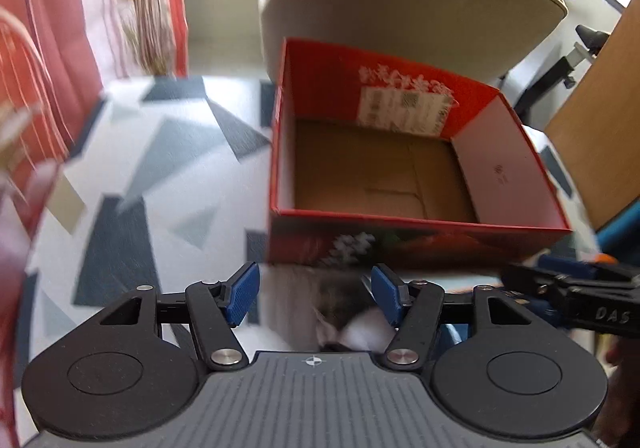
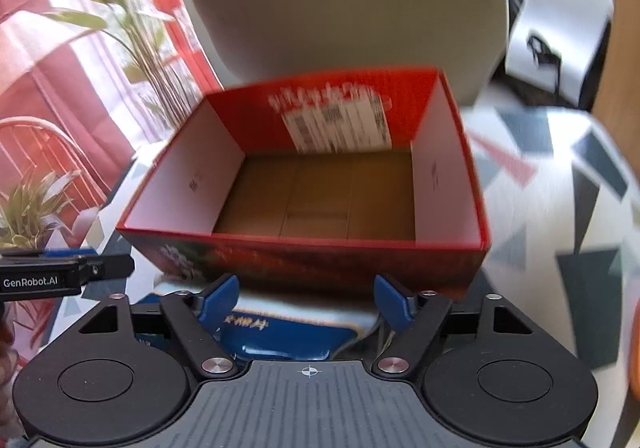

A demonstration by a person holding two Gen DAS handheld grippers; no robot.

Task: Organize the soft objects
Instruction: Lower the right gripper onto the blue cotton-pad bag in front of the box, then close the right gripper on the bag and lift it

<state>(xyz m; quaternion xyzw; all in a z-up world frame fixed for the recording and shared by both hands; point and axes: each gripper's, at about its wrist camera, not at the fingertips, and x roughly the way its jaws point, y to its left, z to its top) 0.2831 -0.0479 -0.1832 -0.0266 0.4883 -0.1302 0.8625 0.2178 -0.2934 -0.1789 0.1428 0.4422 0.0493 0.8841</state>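
Tilting down before red box (image 1: 420,224): left gripper (image 1: 315,294), right gripper (image 2: 307,298) (jaws parted).

We see a worktop (image 1: 168,151) covered in a white cloth with grey and dark triangles; behind it stands a beige chair back (image 2: 344,7); red-and-pink striped curtains (image 1: 60,47) glow with daylight on the left; green plants (image 2: 132,27) stand beside them.

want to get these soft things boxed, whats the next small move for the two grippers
Probably close each on what lies between its pads: the left gripper over a blurry grey-white soft item, the right gripper over a blue packet. The red box sits empty.
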